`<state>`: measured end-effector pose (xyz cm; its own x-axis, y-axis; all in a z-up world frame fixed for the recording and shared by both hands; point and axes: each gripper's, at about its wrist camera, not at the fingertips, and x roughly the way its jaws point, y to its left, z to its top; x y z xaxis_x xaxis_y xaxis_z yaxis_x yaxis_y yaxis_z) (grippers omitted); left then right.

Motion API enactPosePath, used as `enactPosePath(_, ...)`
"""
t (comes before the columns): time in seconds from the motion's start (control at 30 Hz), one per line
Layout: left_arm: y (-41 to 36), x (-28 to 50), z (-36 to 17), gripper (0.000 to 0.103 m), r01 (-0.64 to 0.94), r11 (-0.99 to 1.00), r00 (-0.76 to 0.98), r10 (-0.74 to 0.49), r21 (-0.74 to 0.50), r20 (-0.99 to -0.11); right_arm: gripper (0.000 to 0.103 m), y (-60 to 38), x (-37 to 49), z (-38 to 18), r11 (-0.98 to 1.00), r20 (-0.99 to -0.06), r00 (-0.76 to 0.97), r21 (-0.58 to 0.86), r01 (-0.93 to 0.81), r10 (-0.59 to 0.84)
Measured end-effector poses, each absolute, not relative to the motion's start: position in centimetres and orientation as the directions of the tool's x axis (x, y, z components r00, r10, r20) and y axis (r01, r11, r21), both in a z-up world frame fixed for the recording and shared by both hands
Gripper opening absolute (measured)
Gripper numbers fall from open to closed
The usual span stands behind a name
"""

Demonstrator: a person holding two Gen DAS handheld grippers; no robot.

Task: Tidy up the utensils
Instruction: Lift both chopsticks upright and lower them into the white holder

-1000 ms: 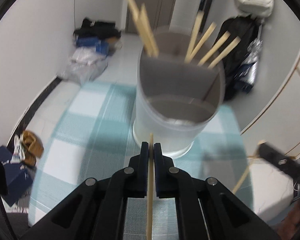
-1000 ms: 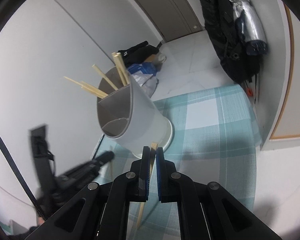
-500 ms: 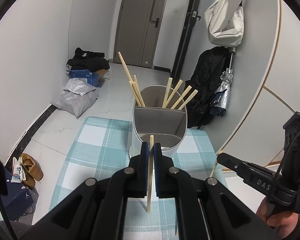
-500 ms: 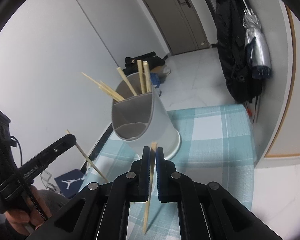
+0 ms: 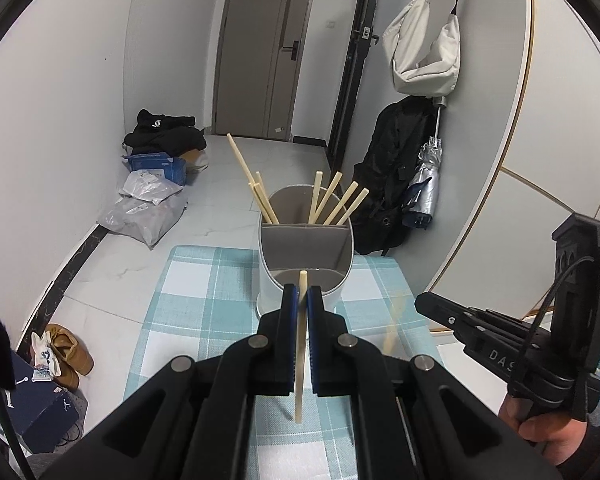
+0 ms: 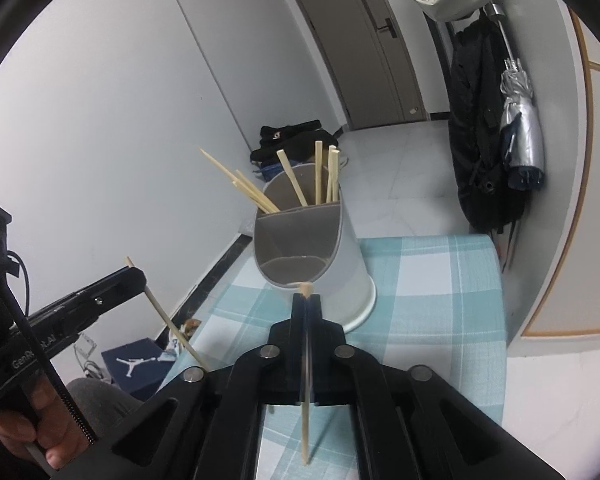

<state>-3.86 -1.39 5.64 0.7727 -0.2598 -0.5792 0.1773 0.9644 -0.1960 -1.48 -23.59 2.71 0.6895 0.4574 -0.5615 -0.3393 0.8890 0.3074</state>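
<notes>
A white utensil holder (image 5: 306,256) (image 6: 312,252) with a grey divided inside stands on the checked cloth; several wooden chopsticks (image 5: 332,204) (image 6: 296,184) lean in its far compartments. My left gripper (image 5: 301,300) is shut on one chopstick (image 5: 300,360) that hangs down between the pads, a little short of the holder. My right gripper (image 6: 307,300) is shut on another chopstick (image 6: 305,400), also just before the holder. Each gripper shows in the other's view: the right gripper (image 5: 420,304) with a blurred chopstick (image 5: 394,324), the left gripper (image 6: 138,276) with its chopstick (image 6: 168,320).
The teal and white checked cloth (image 5: 196,292) (image 6: 432,280) covers a small table. Bags and clothes (image 5: 148,196) lie on the floor at the left wall, shoes and a dark box (image 5: 56,364) nearer. A black coat and umbrella (image 5: 404,184) hang at right.
Both grippers have pulled back and risen, so the holder looks smaller and farther. Each keeps its chopstick. The right gripper has rolled, and its chopstick now hangs straighter.
</notes>
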Motion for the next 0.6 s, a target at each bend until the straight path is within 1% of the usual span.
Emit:
enactPosePath(0.1, -1.3, -3.8, 6.0, 0.001, 0.19, 0.962, 0.769, -0.27, -0.196, -0.58, 0.0, -23.6, -1.6, 2.9, 0.889, -0.558, 0.693, 0.31, -0.337, 0.457)
enactPosePath(0.27, -1.0, -3.7, 5.9, 0.001, 0.191, 0.963, 0.768, -0.267, -0.19, -0.582, 0.0, -23.5, -1.0, 2.0, 0.898, -0.585, 0.681, 0.298, -0.324, 0.44)
enactPosePath(0.3, -0.8, -3.7, 5.8, 0.001, 0.19, 0.963, 0.768, -0.267, -0.191, -0.582, 0.0, -23.5, -0.7, 1.6, 0.906, -0.607, 0.672, 0.29, -0.309, 0.423)
enactPosePath(0.33, -0.7, -3.8, 5.8, 0.001, 0.19, 0.962, 0.768, -0.269, -0.194, -0.582, 0.003, -23.5, -0.2, 1.0, 0.91, -0.633, 0.654, 0.291, -0.296, 0.415)
enactPosePath(0.47, -0.7, -3.9, 5.6, 0.001, 0.199, 0.961, 0.765, -0.273, -0.19, -0.583, 0.004, -23.2, 1.8, -3.0, 0.934, -0.752, 0.553, 0.28, -0.224, 0.358)
enactPosePath(0.5, -0.7, -3.9, 5.6, 0.001, 0.203, 0.961, 0.764, -0.276, -0.189, -0.583, 0.009, -23.2, 2.2, -4.0, 0.943, -0.771, 0.543, 0.264, -0.203, 0.332)
enactPosePath(0.53, -0.6, -3.9, 5.5, 0.001, 0.205, 0.96, 0.762, -0.278, -0.19, -0.584, 0.019, -23.2, 2.7, -4.9, 0.953, -0.793, 0.53, 0.245, -0.176, 0.302)
enactPosePath(0.6, -0.4, -3.8, 5.4, 0.001, 0.207, 0.958, 0.756, -0.286, -0.199, -0.589, 0.029, -23.2, 3.7, -6.6, 0.96, -0.821, 0.498, 0.243, -0.141, 0.281)
